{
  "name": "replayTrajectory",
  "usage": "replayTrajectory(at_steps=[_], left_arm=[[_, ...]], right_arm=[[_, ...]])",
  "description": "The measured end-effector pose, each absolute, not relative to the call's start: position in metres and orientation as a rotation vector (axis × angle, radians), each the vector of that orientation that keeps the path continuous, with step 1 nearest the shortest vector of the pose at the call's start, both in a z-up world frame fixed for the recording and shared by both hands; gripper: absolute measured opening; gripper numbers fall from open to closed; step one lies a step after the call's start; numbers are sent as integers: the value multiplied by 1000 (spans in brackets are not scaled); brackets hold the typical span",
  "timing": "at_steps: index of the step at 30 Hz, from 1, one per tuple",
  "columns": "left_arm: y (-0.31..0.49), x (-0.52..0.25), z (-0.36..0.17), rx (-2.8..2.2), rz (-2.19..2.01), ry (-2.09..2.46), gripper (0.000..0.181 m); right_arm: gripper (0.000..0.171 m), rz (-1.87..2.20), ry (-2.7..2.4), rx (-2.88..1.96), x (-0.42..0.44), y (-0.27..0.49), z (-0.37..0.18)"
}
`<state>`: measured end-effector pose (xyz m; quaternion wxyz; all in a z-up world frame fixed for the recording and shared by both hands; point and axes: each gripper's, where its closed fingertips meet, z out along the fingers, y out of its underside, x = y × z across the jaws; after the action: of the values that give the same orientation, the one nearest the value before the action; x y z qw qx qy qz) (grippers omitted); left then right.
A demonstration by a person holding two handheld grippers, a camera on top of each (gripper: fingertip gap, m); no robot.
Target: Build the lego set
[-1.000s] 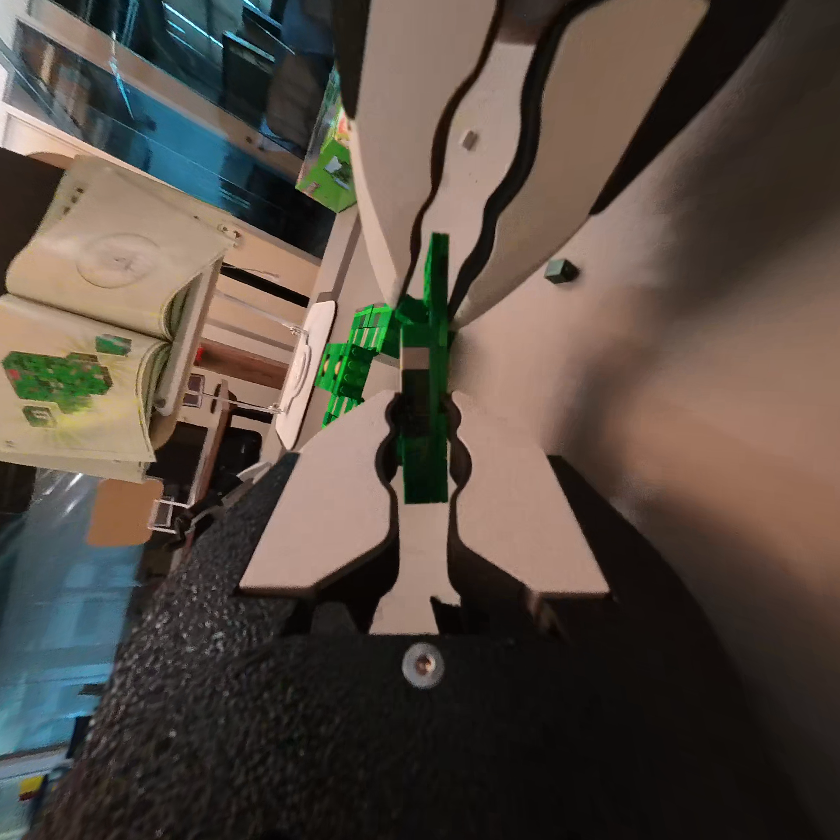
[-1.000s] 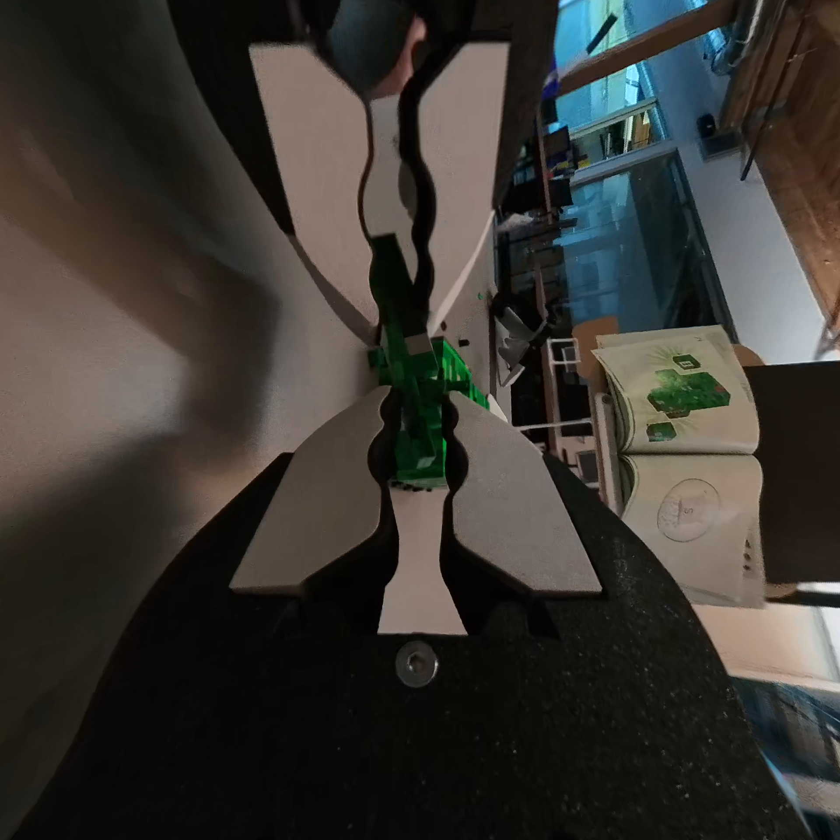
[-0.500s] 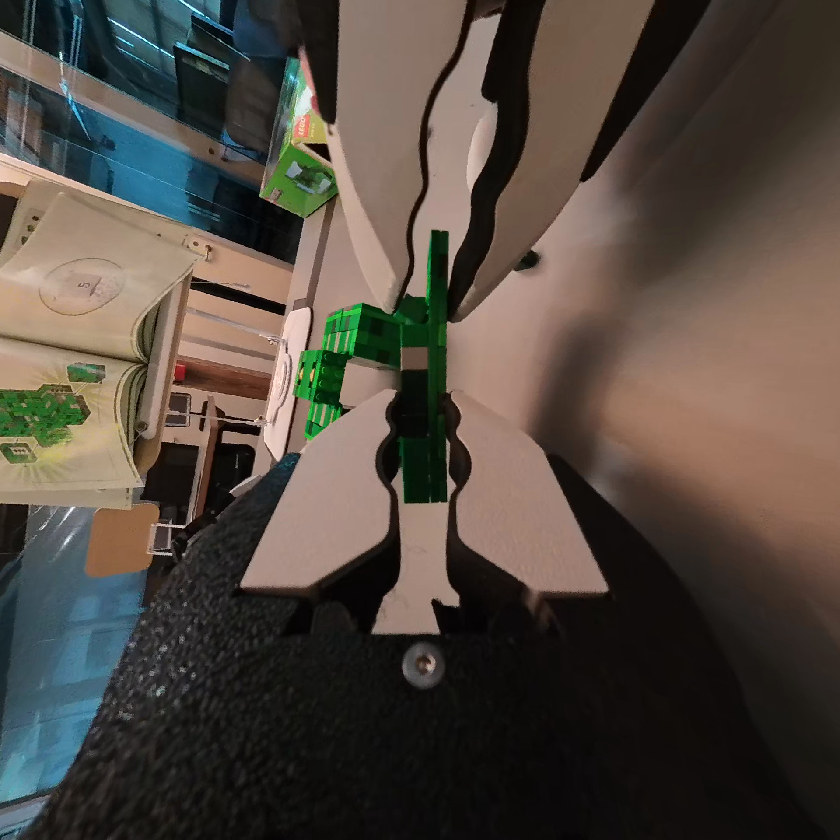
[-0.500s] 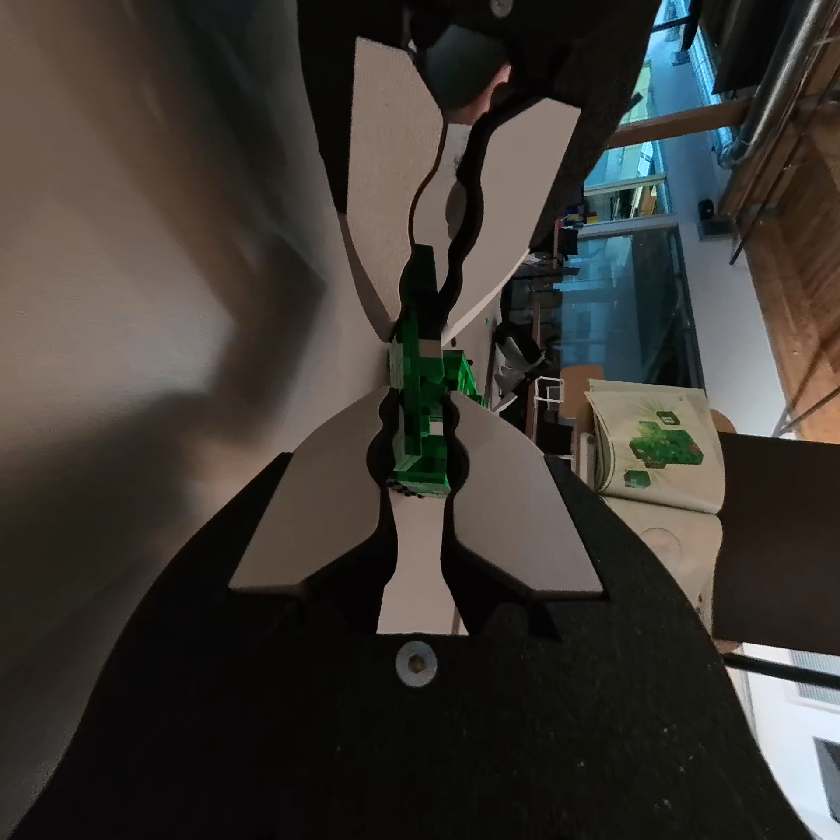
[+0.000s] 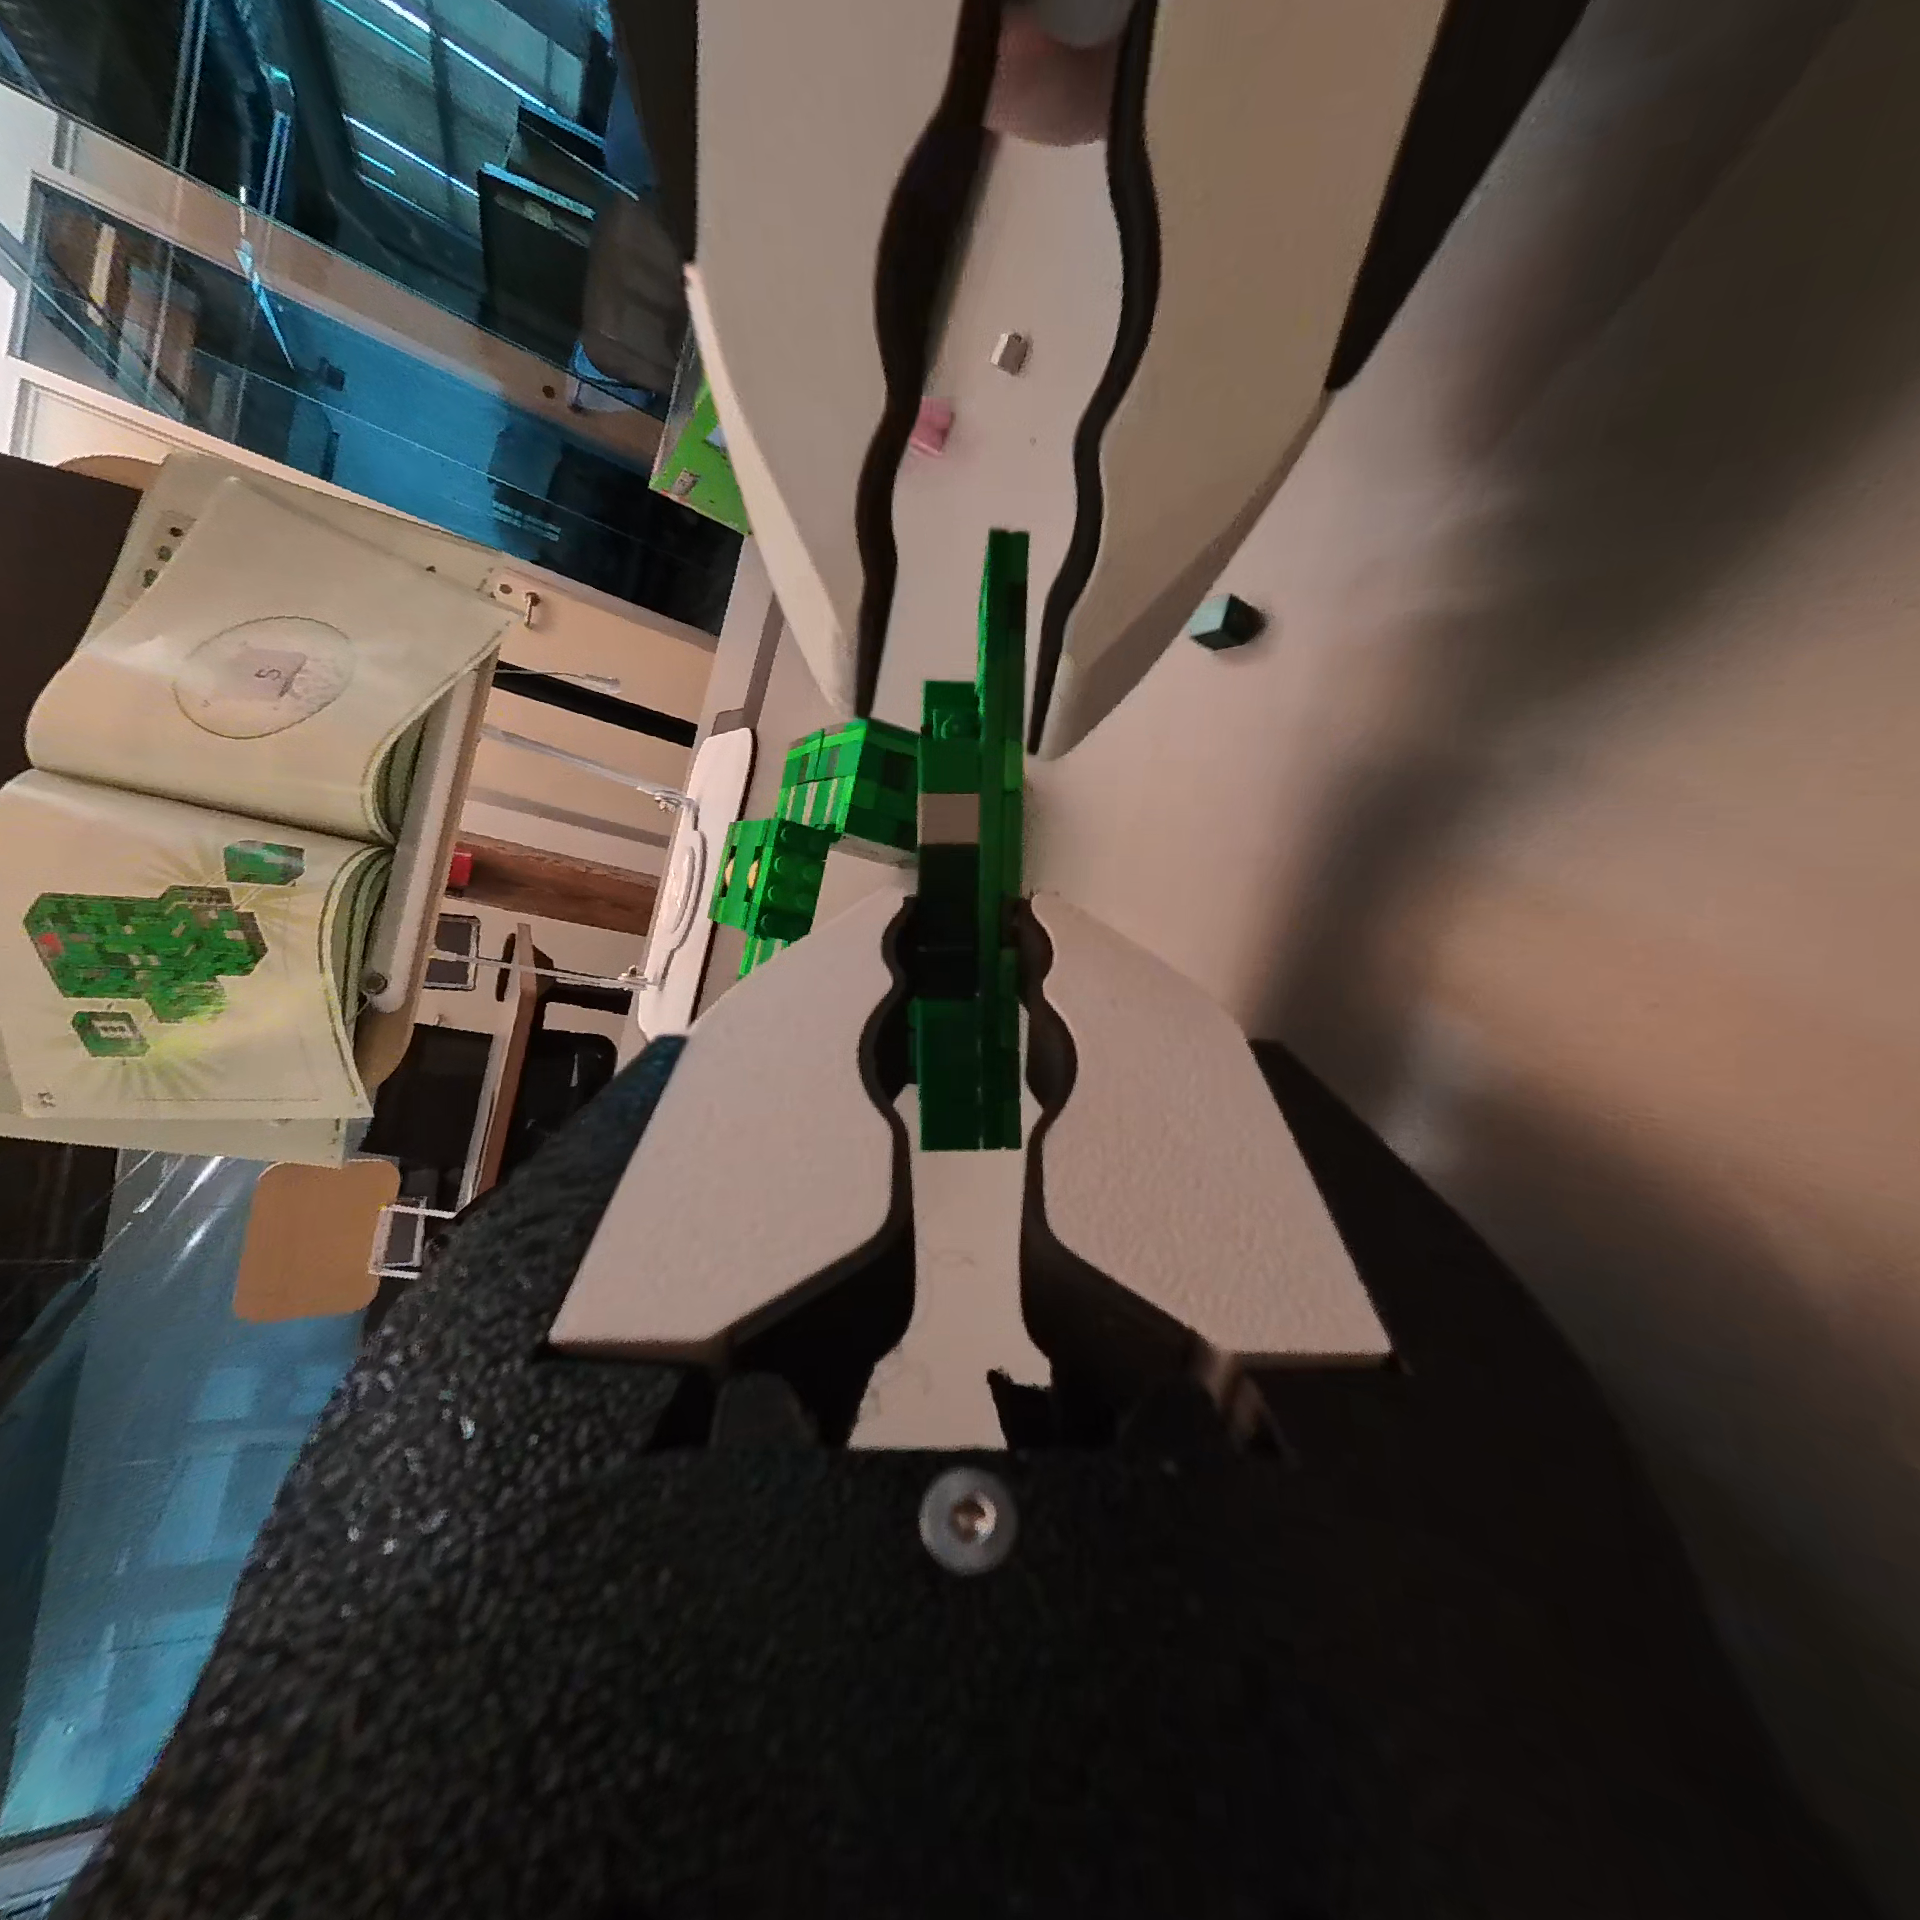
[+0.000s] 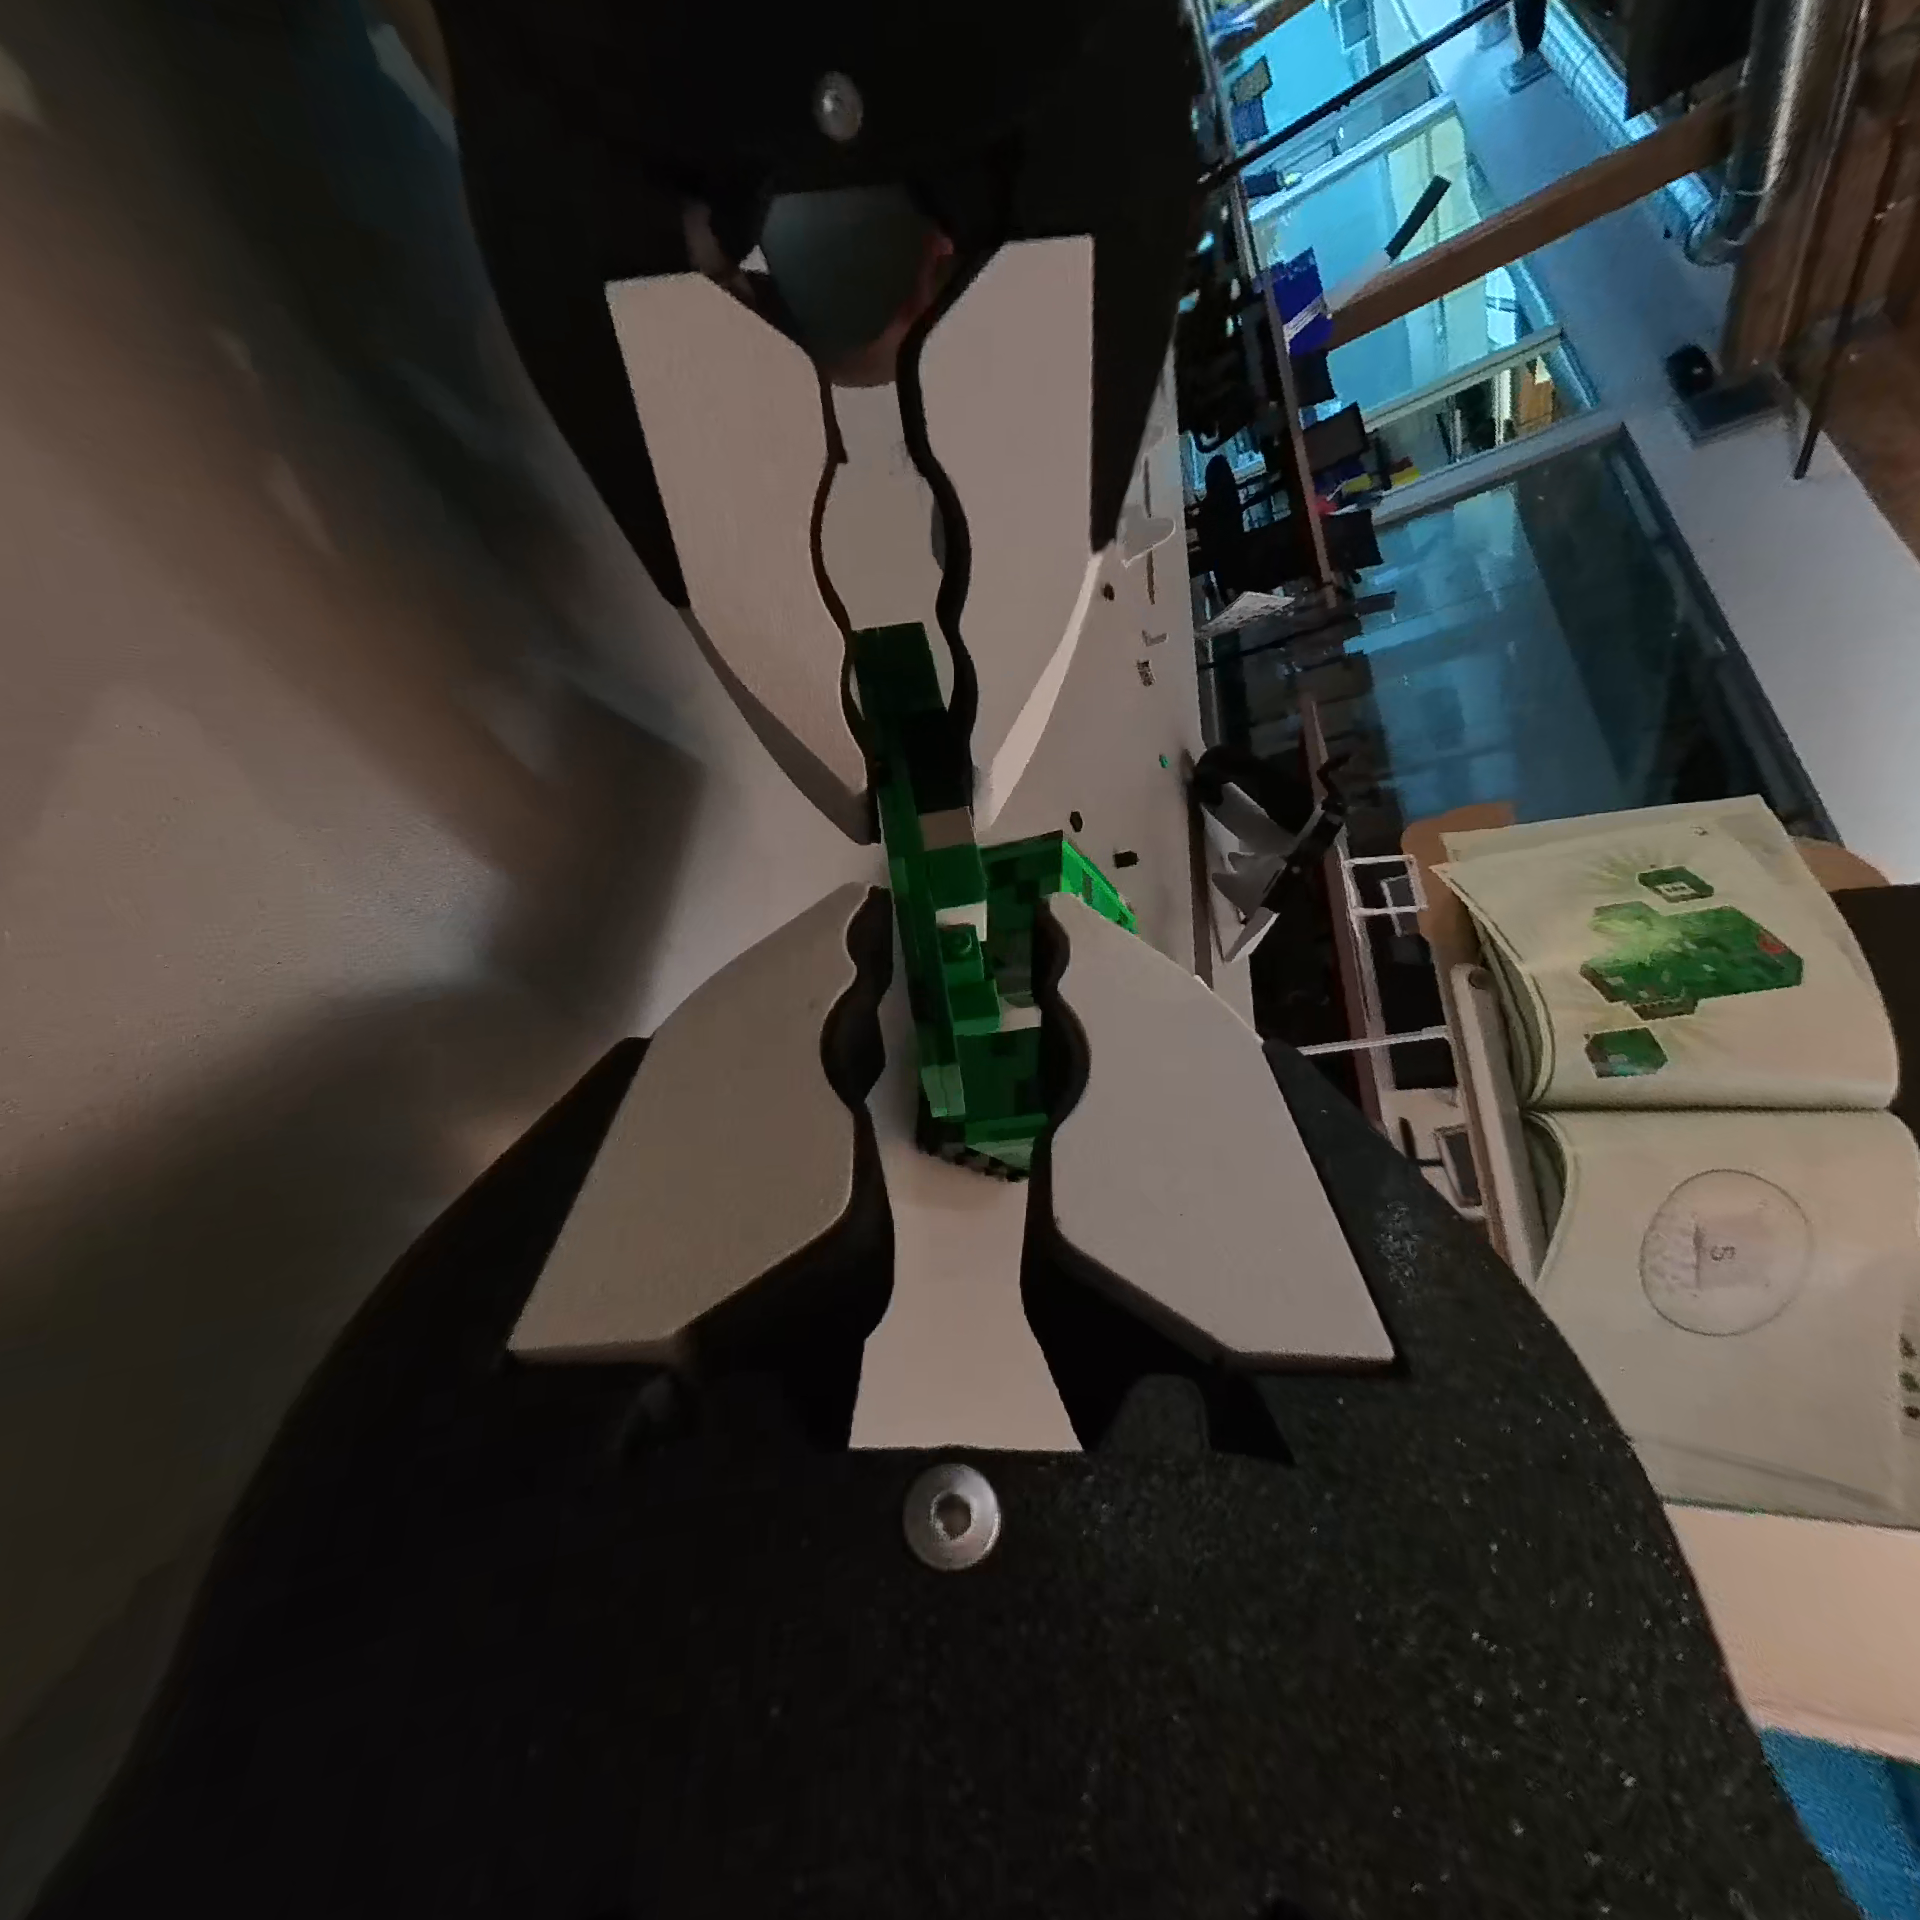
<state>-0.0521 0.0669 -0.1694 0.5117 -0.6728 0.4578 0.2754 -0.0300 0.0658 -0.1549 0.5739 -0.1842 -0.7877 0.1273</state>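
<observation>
A flat green lego assembly with a grey and dark patch stands edge-on between both grippers. My left gripper is shut on its near end. My right gripper faces it from the far side with its jaws spread; one fingertip is close to the thin plate, the other stands clear. In the right wrist view the assembly sits loosely between my right gripper and runs up into the left gripper, which pinches it. A chunkier green block sticks out sideways; its join is hidden.
An open instruction booklet on a stand, also in the right wrist view. Loose small pieces lie on the white table: a dark teal one, a pink one, a grey one. A green box stands beyond. My two grippers' fingertips are within a few centimetres of each other.
My right gripper's jaws have spread apart off the green assembly, which they pinched before. The left gripper keeps its hold. Both views have shifted slightly.
</observation>
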Motion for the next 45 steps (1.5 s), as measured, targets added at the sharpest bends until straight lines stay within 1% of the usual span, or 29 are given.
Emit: replayTrajectory(at_steps=[5, 7, 10, 14, 18, 22, 26, 37, 45], left_arm=[[68, -57, -164, -1548, 742, 1102, 17], [69, -60, -161, -1489, 809, 1110, 17], [73, -69, -154, -1353, 1007, 1132, 17], [72, -79, -129, -1102, 1305, 1140, 17], [90, -102, -143, -1106, 1403, 1239, 17], [104, -94, -153, -1103, 1307, 1280, 17], [115, -80, -157, -1088, 1225, 1276, 17], [125, -49, -166, -1089, 1062, 1293, 17], [132, -49, -172, -1130, 1021, 1299, 17]], right_arm=[[28, 483, -1843, -499, -24, 61, -145], [22, 603, -1875, -552, -20, 58, -144], [22, 716, -1829, -615, -18, 63, -134], [20, 847, -1745, -670, -14, 69, -118], [18, 918, -1696, -866, -19, 90, -122], [18, 974, -1805, -1027, -18, 99, -150], [19, 962, -1819, -1074, -18, 108, -163], [22, 865, -1793, -1035, -17, 116, -160], [21, 849, -1843, -1059, -16, 116, -171]])
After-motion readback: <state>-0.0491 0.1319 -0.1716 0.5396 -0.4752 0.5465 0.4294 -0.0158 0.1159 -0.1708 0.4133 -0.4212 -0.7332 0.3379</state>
